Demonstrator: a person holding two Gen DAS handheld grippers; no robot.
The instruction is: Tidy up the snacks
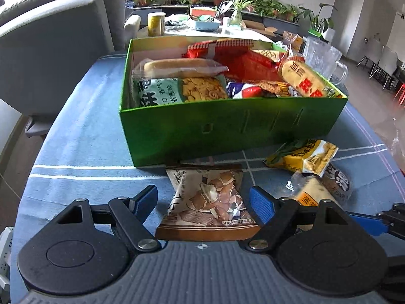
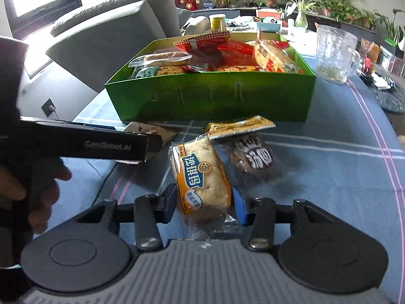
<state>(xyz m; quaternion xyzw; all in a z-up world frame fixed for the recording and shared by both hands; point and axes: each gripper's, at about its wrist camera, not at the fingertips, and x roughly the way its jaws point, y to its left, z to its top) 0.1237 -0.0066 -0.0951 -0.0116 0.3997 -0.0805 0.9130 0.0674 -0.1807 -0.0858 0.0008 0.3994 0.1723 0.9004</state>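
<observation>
Left wrist view: the left gripper point(image 1: 203, 200) has its fingers spread wide around a brown snack packet point(image 1: 210, 202) lying on the blue surface point(image 1: 83, 147) before the green box point(image 1: 227, 131). Right wrist view: the right gripper point(image 2: 205, 202) pinches a bread packet point(image 2: 200, 177) between narrowed fingers.

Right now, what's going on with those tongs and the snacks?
Left tongs open around brown packet. Right tongs shut on cake packet. Green box ahead, nothing in the way.

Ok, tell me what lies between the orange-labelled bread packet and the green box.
In the right wrist view, a yellow snack packet lies between the orange-labelled bread packet and the green box, on the blue cloth.
</observation>
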